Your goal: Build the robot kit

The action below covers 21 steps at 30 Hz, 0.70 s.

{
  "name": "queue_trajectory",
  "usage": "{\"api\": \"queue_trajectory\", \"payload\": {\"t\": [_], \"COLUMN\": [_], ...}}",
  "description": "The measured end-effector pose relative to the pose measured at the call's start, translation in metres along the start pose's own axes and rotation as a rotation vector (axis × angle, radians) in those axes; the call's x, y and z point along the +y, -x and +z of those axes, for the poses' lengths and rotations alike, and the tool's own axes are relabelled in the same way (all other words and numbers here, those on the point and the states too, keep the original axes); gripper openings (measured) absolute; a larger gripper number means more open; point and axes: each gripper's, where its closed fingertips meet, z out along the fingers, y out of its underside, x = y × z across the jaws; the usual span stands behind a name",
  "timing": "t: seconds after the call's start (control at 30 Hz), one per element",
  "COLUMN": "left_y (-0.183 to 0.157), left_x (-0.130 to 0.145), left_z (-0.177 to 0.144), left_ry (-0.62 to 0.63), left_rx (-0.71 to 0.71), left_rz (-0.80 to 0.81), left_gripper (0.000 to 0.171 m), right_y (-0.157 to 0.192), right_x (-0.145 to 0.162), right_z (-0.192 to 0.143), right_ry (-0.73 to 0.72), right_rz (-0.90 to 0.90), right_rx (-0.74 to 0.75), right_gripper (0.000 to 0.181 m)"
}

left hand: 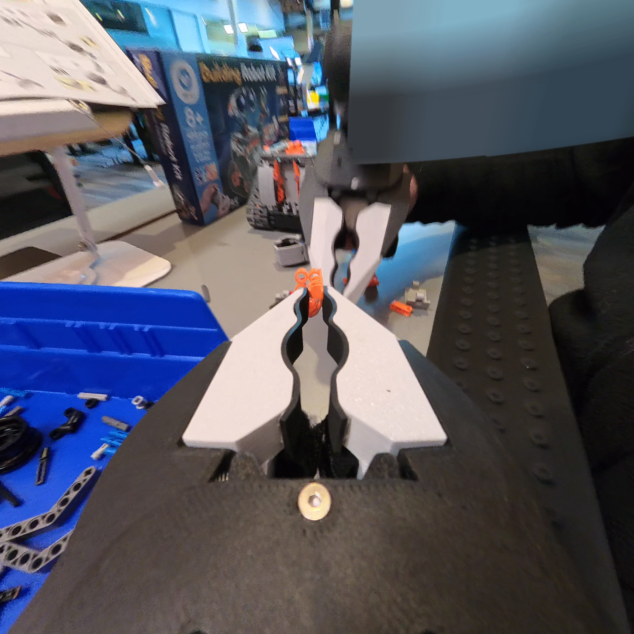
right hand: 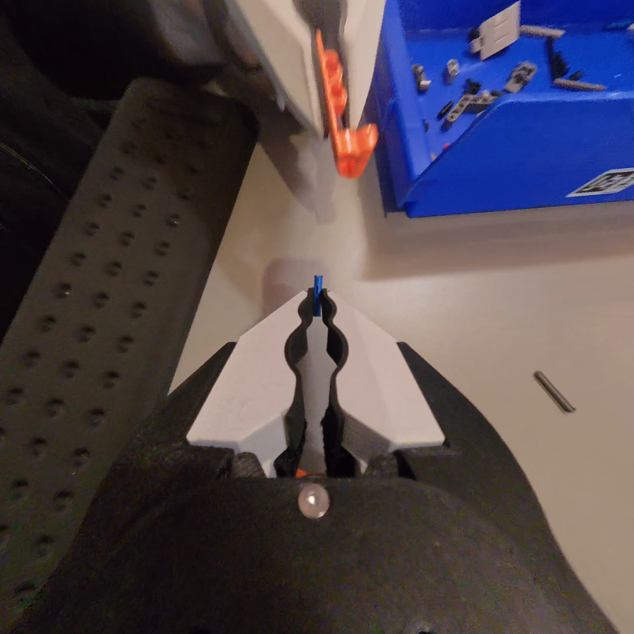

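Left wrist view: left claw pinches an orange holed piece at its tips above the table, beside the blue bin.
Right wrist view: right claw pinches a small blue pin above the table; the orange piece hangs ahead.

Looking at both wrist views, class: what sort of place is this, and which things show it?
Probably a hobby or lab workbench for building a toy construction kit. A blue parts bin holds small beams and pins, a kit box stands behind a half-built tracked model, and an instruction sheet sits on a stand.
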Motion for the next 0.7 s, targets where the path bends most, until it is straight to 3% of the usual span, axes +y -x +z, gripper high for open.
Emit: {"api": "queue_trajectory", "payload": {"t": [0.27,0.7], "left_y": [-0.018,-0.026], "left_x": [0.010,0.036], "left_z": [0.020,0.037], "left_ry": [0.078,0.233], "left_rx": [0.040,0.015], "left_rz": [0.094,0.265], "left_gripper": [0.005,0.004], "right_y": [0.003,0.001], "right_x": [-0.020,-0.007], "right_z": [-0.026,-0.029], "right_ry": [-0.143,-0.153], "right_rz": [0.018,0.039], "right_rx": [0.080,0.087], "right_gripper": [0.001,0.001]}}
